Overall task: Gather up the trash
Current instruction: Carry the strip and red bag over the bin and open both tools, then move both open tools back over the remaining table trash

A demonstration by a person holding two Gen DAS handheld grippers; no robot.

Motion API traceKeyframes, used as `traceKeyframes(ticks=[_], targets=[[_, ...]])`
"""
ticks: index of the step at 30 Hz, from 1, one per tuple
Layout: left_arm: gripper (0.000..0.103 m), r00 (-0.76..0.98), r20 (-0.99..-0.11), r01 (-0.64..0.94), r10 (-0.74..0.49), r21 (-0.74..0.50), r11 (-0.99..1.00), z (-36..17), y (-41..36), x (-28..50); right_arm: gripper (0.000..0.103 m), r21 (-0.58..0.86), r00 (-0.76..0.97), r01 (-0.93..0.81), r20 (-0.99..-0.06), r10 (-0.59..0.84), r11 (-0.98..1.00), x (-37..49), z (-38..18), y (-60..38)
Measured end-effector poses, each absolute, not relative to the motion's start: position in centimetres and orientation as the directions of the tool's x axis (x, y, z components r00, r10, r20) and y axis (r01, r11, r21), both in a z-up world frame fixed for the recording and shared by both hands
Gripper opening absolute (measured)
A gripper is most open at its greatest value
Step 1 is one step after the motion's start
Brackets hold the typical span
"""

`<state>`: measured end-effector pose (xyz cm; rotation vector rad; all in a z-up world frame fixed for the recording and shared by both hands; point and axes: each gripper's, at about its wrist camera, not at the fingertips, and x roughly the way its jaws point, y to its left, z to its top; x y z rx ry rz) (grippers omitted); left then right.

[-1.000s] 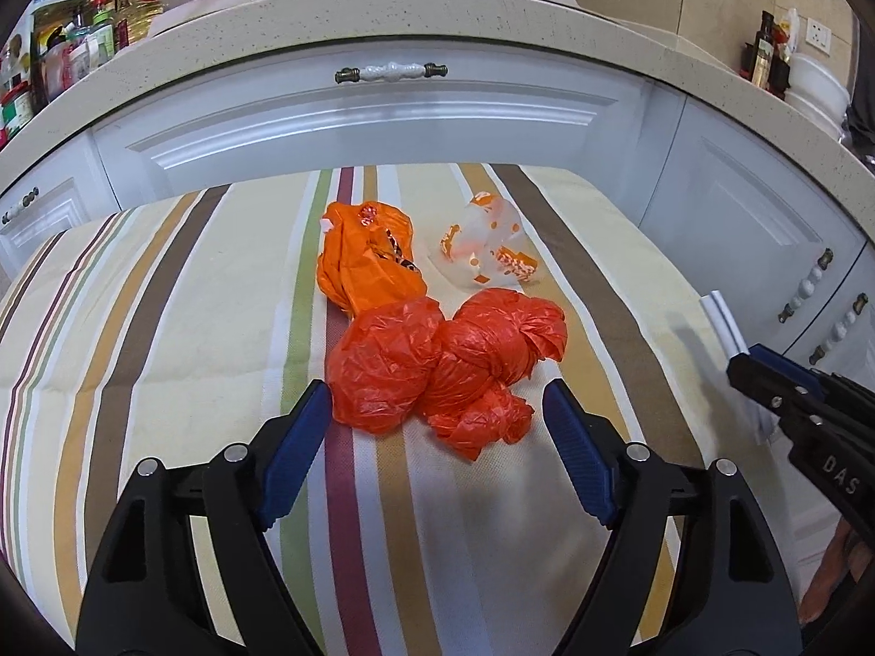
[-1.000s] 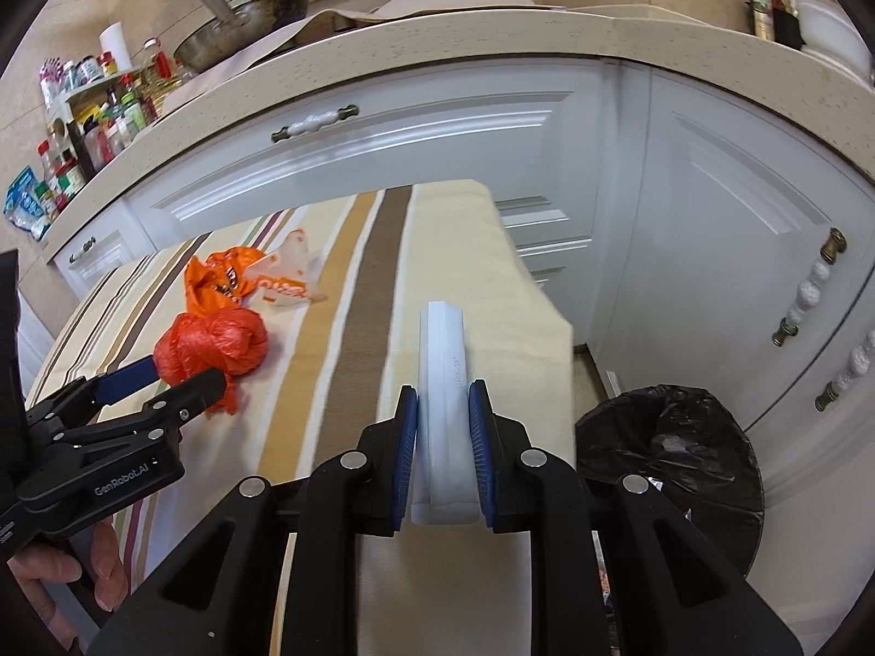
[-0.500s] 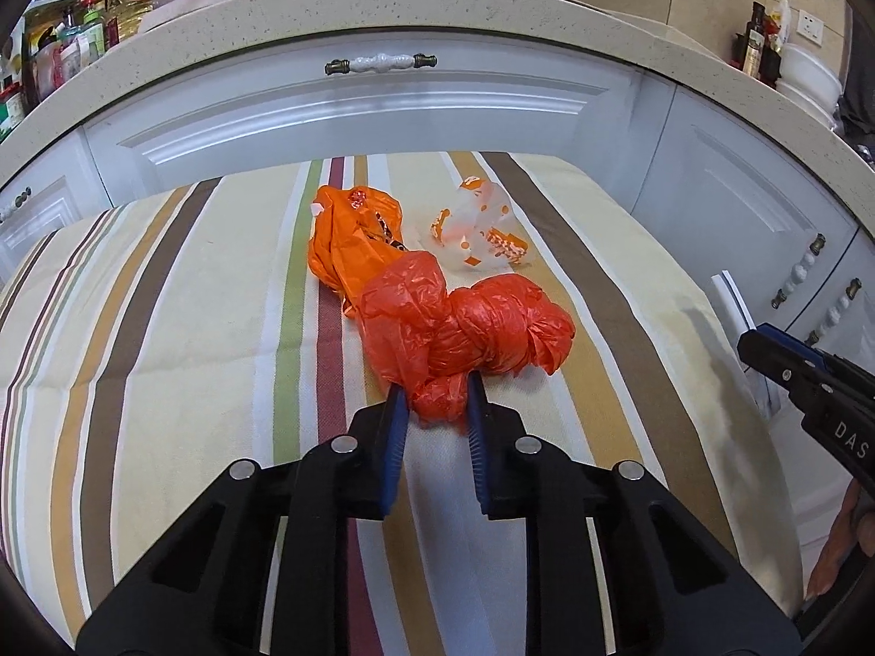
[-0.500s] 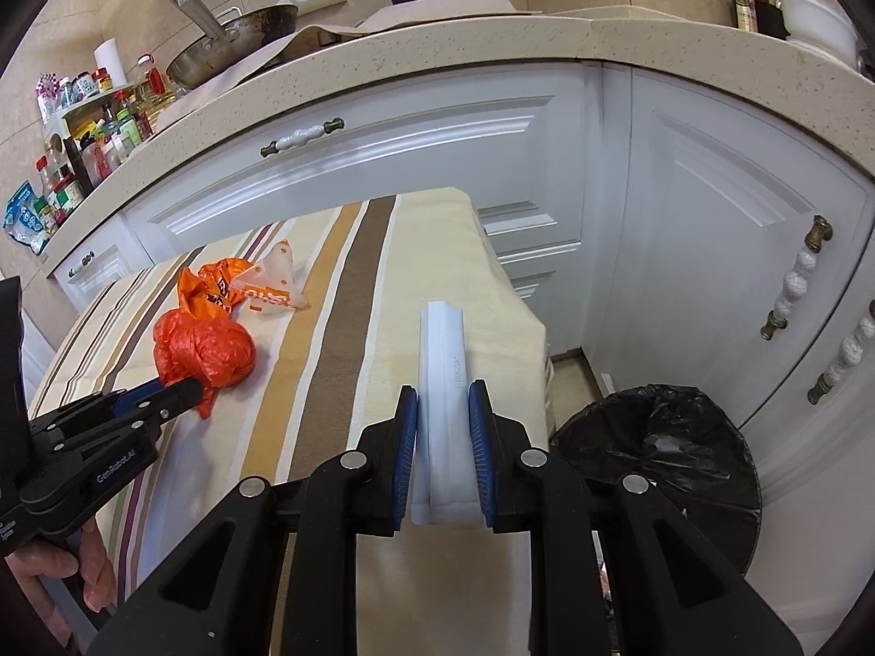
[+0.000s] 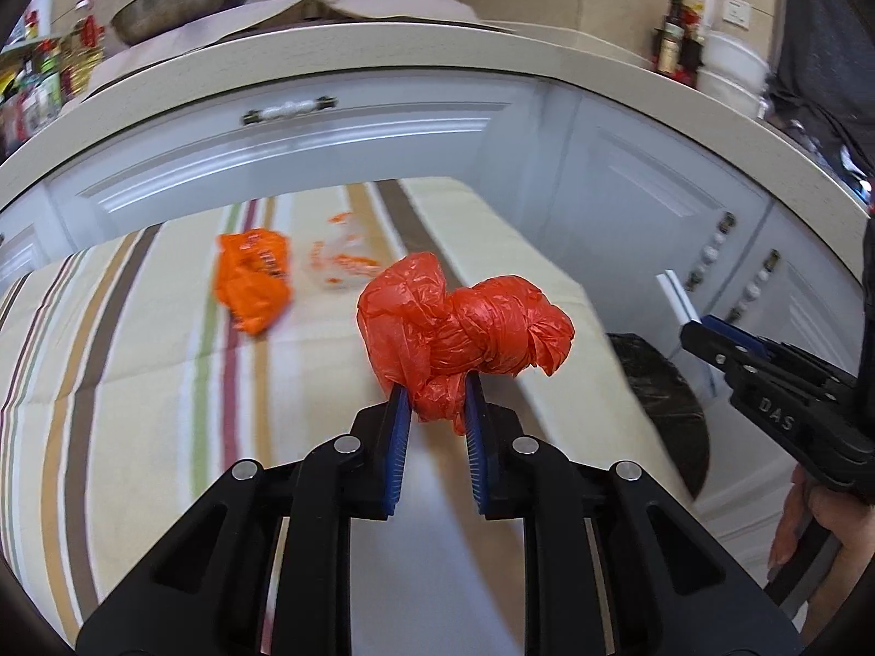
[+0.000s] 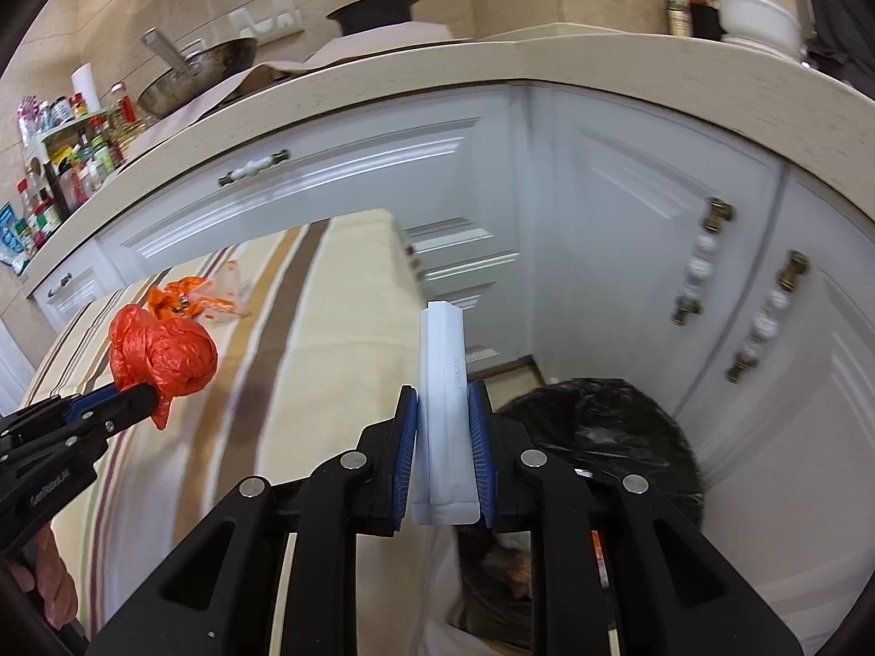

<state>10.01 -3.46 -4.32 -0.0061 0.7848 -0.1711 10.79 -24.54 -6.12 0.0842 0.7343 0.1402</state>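
My left gripper (image 5: 436, 403) pinches the lower fold of one knotted red plastic bag (image 5: 465, 331), held clear above the striped tablecloth (image 5: 136, 382); the pinched part is hidden between the blue pads. My right gripper (image 6: 443, 426) is clamped on one white pouch (image 6: 442, 377), upright between its fingers, its faint printed line too small for me to read. Below and beyond it sits one bin lined with a black bag (image 6: 601, 426), its near rim cut off by the gripper body, its contents too dark to make out. Farther along the cloth lie two more scraps: one orange wrapper (image 5: 252, 281) and, just beside it, one clear wrapper with orange print (image 5: 342, 265), both blurred. Behind the table stand white cabinets (image 6: 629, 218) under a pale countertop (image 6: 547, 63), which carries one pan (image 6: 202, 71) and one dark pot lid (image 6: 377, 8); the bottles at either end are too crowded to count.
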Motion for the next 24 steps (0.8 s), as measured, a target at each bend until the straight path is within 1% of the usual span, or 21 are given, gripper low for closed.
traceKeyframes(ticks=[4,10,19,22,23,24], targets=[[0.019,0.678,-0.705,0.219,-0.209,-0.078,0.973,-4.4,-7.2,9.7,0.021,0.123,0.743,-0.049,-0.658,0.119,0.991,9.8,-6.3,-27.3],[0.019,0.661,-0.706,0.292,-0.254,-0.07,0.954,-5.0,-12.6,9.9,0.021,0.126,0.752,0.009,-0.655,0.077,0.992,8.9,-6.7,-30.9],[0.02,0.614,-0.74,0.355,-0.276,-0.054,0.934,-6.5,-19.3,11.3,0.021,0.149,0.749,0.059,-0.66,0.055,0.987,8.7,-8.2,-34.8],[0.027,0.6,-0.751,0.362,-0.277,-0.054,0.931,-7.1,-20.6,11.6,0.022,0.154,0.749,0.062,-0.66,0.056,0.986,9.1,-8.7,-35.5],[0.035,0.597,-0.753,0.363,-0.276,-0.053,0.93,-7.3,-21.0,11.7,0.025,0.155,0.749,0.063,-0.661,0.056,0.986,9.3,-8.8,-35.7],[0.039,0.597,-0.754,0.363,-0.273,-0.05,0.93,-7.4,-21.2,11.8,0.028,0.155,0.746,0.067,-0.664,0.054,0.986,9.5,-9.0,-35.9]])
